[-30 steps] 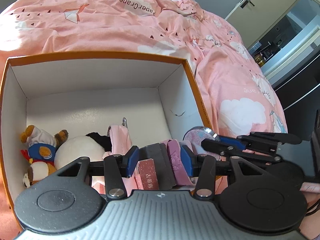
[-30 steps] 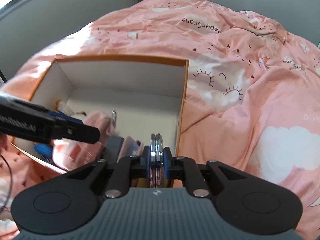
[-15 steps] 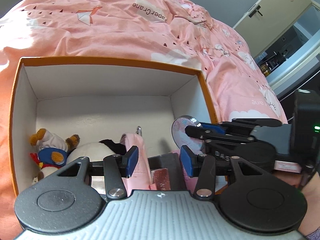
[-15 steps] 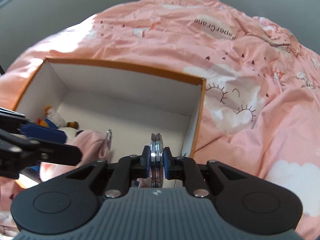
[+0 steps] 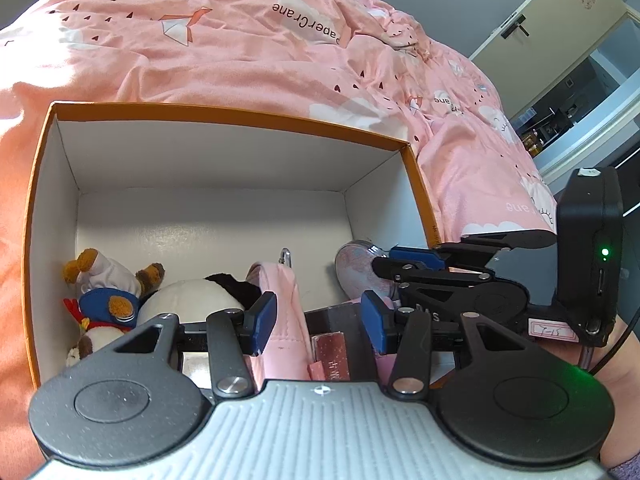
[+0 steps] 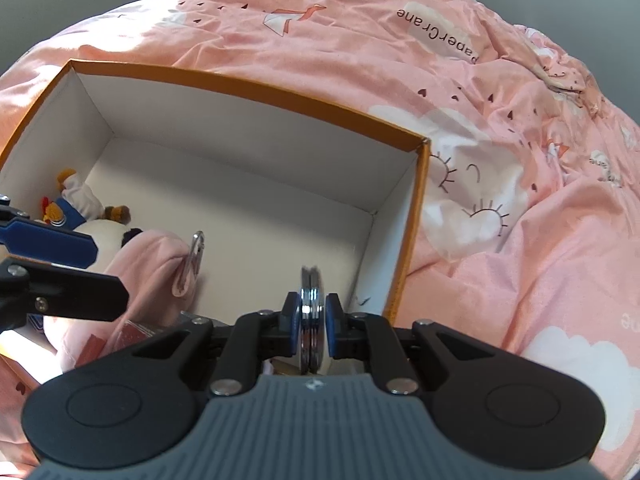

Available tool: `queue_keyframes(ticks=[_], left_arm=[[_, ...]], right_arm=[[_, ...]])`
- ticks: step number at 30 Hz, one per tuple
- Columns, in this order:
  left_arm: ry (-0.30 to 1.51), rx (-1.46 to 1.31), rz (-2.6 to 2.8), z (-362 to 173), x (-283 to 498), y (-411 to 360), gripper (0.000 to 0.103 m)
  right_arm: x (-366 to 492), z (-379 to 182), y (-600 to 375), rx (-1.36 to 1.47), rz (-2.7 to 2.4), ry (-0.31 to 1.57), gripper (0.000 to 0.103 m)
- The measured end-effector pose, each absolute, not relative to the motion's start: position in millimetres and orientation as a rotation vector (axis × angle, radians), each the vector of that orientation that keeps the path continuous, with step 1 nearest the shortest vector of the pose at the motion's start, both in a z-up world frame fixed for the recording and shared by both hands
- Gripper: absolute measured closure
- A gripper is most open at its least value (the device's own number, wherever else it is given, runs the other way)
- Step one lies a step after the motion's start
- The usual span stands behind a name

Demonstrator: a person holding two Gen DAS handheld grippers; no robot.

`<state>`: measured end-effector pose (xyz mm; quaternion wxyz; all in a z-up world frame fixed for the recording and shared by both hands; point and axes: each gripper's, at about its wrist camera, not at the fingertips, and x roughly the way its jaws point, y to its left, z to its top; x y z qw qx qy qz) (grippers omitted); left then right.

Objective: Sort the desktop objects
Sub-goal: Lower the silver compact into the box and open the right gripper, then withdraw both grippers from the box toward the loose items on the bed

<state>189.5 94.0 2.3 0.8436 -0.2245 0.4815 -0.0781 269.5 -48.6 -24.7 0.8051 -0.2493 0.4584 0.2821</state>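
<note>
An orange-rimmed white box [image 5: 240, 114] lies on a pink duvet. My right gripper [image 6: 311, 316] is shut on a round chrome-edged pocket mirror [image 6: 310, 288], held on edge over the box's right near corner. The left wrist view shows that mirror's glittery pink face [image 5: 356, 272] and the right gripper [image 5: 384, 264] beside the box's right wall. My left gripper [image 5: 319, 320] hangs open over the box's near side, above a pink pouch [image 5: 280, 300] with a carabiner [image 5: 285, 257] and a small reddish box [image 5: 330, 350]. Nothing is held between its pads.
A small bear plush [image 5: 104, 296] and a white-and-black plush [image 5: 192, 296] lie in the box's left near corner. The box's far floor [image 6: 240, 200] is bare. The pink duvet [image 6: 500, 260] surrounds the box. A hand [image 5: 624, 360] shows behind the right gripper.
My right gripper carried the mirror leftward and down, from beyond the box's right wall to over its inside corner. The left gripper stayed open, almost in place.
</note>
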Motion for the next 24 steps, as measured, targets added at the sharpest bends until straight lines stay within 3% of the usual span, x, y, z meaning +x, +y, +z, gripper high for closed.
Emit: queue_keyframes(ticks=[6, 10, 24], left_arm=[[1.026, -0.483, -0.161, 0, 189, 94, 0.050], [1.030, -0.484, -0.157, -1, 189, 94, 0.050], [1.007, -0.425, -0.161, 3, 183, 86, 0.050]], right_arm=[[267, -21, -51, -0.565, 0.608, 0.962, 0.090], [263, -20, -50, -0.640, 0.597, 0.925, 0.099], [259, -1, -61, -0.579, 0.637, 0.909, 0.098]])
